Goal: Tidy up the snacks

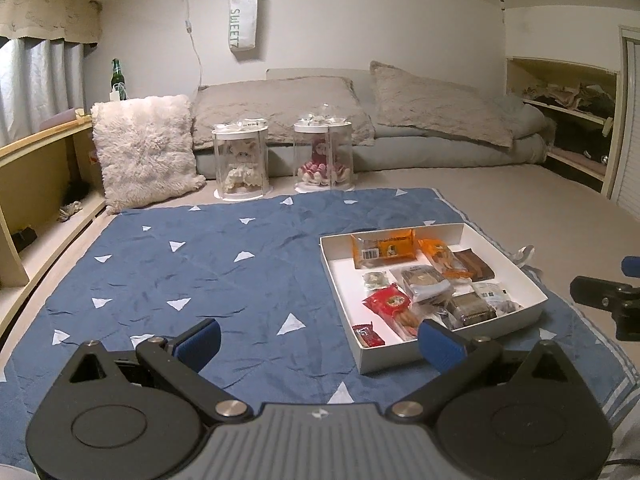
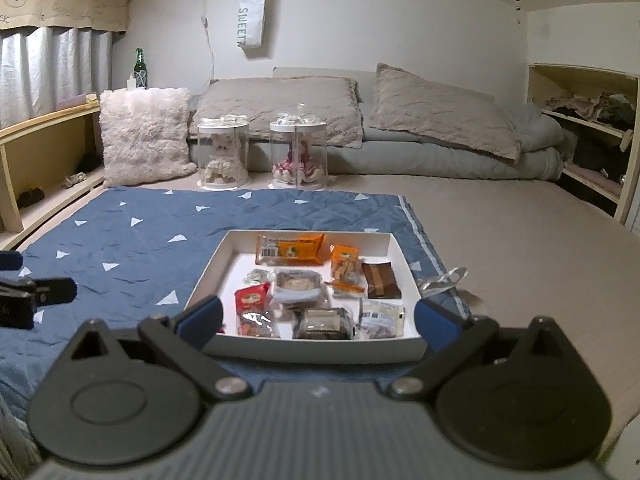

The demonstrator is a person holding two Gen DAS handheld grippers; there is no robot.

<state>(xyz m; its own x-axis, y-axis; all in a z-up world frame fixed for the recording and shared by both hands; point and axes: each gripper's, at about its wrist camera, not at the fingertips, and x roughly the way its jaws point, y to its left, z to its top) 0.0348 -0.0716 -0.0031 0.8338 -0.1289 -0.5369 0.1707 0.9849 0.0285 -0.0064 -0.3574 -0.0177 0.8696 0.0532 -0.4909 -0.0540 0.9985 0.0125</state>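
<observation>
A white shallow box (image 1: 508, 256) (image 2: 396, 246) sits on a blue blanket and holds several wrapped snacks: an orange pack (image 1: 384, 248) (image 2: 290, 249), a red pack (image 1: 390, 304) (image 2: 251, 295), a brown bar (image 1: 476, 266) (image 2: 380, 280) and dark cookie packs (image 2: 322, 322). My left gripper (image 1: 320, 340) is open and empty, above the blanket, left of and just in front of the box. My right gripper (image 2: 318, 318) is open and empty, right in front of the box's near wall. The right gripper's side shows at the right edge of the left wrist view (image 1: 608, 300).
The blue blanket with white triangles (image 1: 200, 264) (image 2: 132, 240) covers a beige bed. Two clear doll jars (image 1: 240, 160) (image 1: 324, 156) and a fluffy white cushion (image 1: 144, 152) stand behind it. Grey pillows lie at the back. Wooden shelves run along both sides.
</observation>
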